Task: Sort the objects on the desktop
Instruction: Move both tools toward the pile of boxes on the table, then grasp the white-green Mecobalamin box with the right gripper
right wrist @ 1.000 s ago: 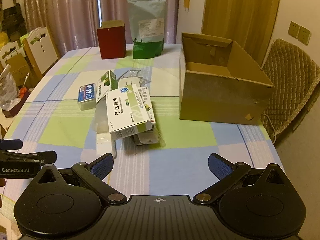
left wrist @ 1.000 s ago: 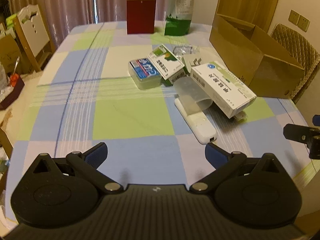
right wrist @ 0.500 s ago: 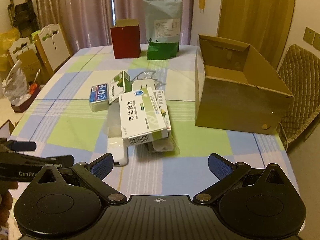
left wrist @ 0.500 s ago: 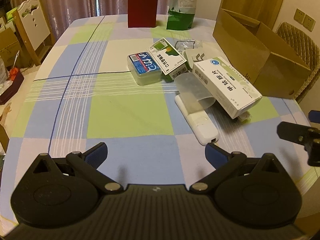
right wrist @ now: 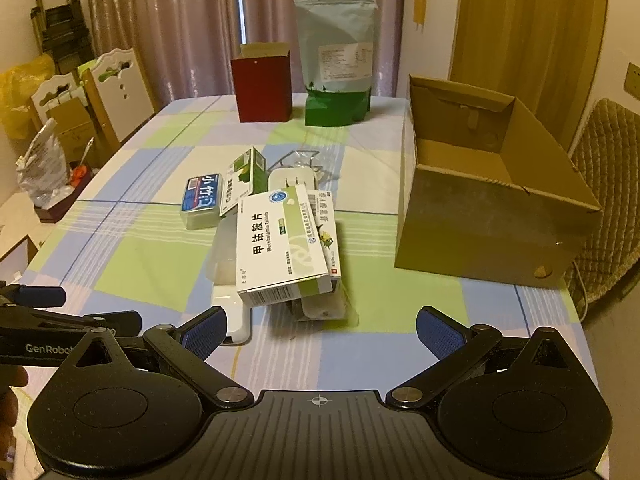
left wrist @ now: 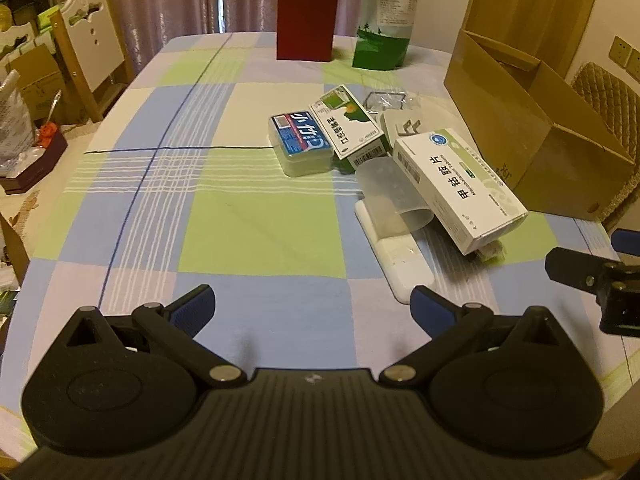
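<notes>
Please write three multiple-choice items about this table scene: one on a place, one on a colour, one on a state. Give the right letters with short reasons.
1. Where does the cardboard box stand, seen from the right wrist view?
A. right of the pile
B. left of the pile
C. on the chair

2. What colour is the upright carton at the far end of the table?
A. blue
B. dark red
C. yellow

3. How is the right gripper?
A. shut on a medicine box
B. shut, empty
C. open, empty

Answers:
1 A, it stands right of the big white medicine box.
2 B, its faces are dark red.
3 C, its blue fingers stand far apart, holding nothing.
</notes>
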